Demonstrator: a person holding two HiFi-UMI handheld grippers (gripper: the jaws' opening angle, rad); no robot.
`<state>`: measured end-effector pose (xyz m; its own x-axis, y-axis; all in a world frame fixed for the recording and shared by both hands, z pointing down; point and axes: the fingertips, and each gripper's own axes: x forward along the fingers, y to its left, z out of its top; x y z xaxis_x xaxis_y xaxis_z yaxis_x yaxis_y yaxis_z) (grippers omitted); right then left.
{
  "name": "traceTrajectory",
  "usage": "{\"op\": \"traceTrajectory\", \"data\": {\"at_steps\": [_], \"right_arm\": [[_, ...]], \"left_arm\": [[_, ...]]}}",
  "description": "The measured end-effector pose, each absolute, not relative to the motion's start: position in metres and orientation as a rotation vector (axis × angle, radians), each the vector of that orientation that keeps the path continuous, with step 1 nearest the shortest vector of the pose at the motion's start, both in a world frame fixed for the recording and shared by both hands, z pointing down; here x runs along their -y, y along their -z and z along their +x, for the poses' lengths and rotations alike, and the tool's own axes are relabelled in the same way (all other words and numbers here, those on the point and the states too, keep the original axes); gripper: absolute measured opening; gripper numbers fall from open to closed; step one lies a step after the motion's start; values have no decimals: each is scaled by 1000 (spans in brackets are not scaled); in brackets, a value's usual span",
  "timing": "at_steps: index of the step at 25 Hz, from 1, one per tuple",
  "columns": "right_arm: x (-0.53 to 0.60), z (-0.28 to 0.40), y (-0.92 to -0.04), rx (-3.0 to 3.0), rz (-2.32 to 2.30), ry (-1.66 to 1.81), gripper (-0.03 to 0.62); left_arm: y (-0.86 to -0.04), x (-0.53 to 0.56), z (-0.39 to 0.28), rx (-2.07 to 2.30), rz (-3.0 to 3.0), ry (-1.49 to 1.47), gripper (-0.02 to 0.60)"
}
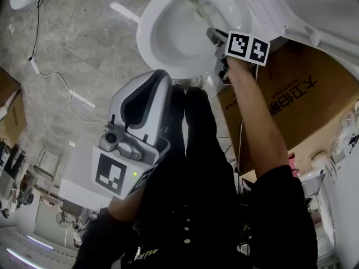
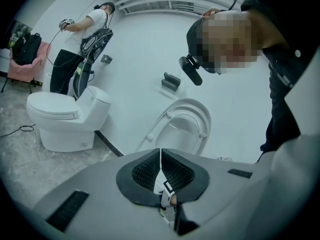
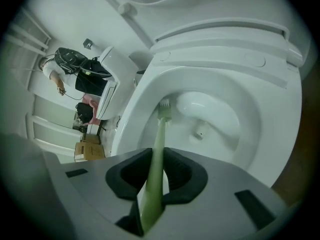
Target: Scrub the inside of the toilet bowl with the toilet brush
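The white toilet bowl (image 1: 179,32) is open, with its seat raised (image 3: 225,39). My right gripper (image 1: 219,41) hangs over the bowl's near rim, shut on the pale green toilet brush handle (image 3: 156,154). The brush's white bristle head (image 3: 164,105) rests against the bowl's inner left wall, above the water outlet (image 3: 200,129). In the head view only a greenish bit of the brush (image 1: 194,3) shows inside the bowl. My left gripper (image 1: 148,88) is held low, short of the bowl and apart from it. Its ribbed pads (image 2: 150,169) are pressed together with nothing between them.
A large cardboard box (image 1: 297,100) stands right of the bowl under my right arm. A second toilet (image 2: 65,119) sits on the concrete floor, with another person (image 2: 75,49) behind it. A white cable (image 1: 56,77) trails across the floor. My legs stand just before the bowl.
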<state>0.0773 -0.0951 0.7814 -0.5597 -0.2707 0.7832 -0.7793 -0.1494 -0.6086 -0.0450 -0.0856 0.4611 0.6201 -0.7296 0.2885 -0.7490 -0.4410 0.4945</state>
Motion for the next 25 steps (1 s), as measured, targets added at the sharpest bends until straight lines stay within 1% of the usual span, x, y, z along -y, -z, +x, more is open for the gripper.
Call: {"op": "traceTrajectory", "data": {"at_steps": [22,25], "right_arm": [[97,120,-788,1727,1215,-1781,87],[96,119,-787,1753,1171,-1701,87]], "left_arm": [[-460,89,-47,1177,2265,-34,28],[-458,89,-47,1179,2257,-30,28]]}}
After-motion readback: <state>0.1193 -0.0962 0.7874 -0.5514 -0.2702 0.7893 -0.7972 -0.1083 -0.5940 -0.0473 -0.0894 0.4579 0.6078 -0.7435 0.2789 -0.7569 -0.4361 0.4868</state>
